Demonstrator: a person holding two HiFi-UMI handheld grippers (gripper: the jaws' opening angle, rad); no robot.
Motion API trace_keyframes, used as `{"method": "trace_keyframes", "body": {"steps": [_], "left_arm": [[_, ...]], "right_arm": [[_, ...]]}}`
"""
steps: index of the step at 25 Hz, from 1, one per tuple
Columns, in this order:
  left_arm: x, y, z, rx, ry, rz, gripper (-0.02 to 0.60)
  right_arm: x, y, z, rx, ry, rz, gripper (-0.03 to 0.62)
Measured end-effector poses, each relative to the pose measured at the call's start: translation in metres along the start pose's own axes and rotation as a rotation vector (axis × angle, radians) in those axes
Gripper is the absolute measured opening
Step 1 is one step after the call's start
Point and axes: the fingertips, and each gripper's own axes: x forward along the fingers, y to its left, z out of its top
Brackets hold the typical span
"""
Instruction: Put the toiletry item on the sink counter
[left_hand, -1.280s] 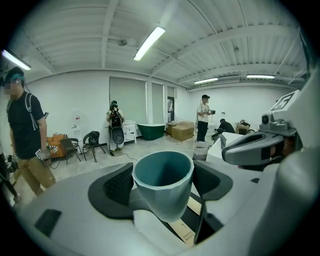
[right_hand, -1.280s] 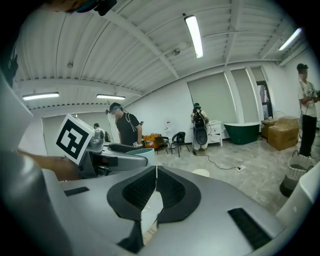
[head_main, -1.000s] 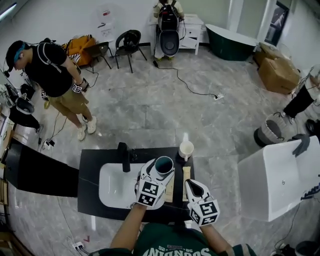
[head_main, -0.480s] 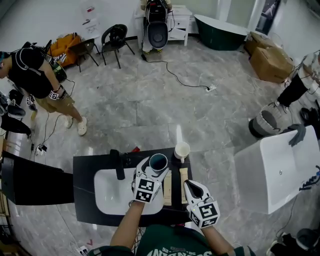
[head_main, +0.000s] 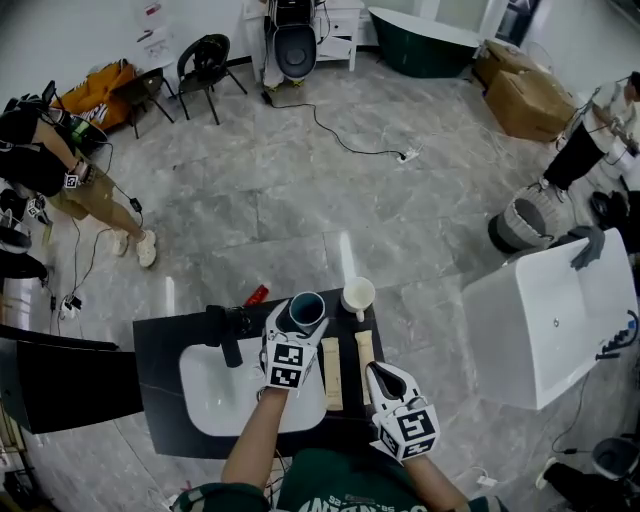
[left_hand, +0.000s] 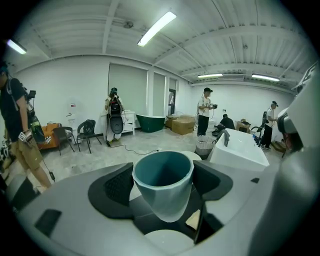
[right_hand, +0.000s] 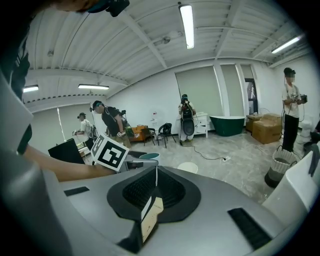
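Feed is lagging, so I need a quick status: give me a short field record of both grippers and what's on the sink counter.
left gripper: fingers closed on the teal cup, which is upright with its open end up
cup position: over the counter, by the right edge of the basin; contact with the counter cannot be told
right gripper: fingers together, nothing held, at the counter's front right
also on counter: white mug, two tan strips, red item at the back edge, black faucet

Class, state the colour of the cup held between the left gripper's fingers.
The cup is teal. It shows best in the left gripper view.
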Motion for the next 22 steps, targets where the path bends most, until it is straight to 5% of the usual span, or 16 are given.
{"method": "trace_keyframes", "body": {"steps": [14,22], "left_arm": [[0.065,0.012,-0.003,-0.011,-0.016,0.021,0.374],[0.068,0.004,-0.017,0.013,-0.024,-0.001,0.374]], "right_arm": [[-0.019,-0.027,-0.024,0.078,0.036,-0.106,0.043],[-0.024,-0.026,-0.031,0.102,0.034,-0.089,0.043]]}}
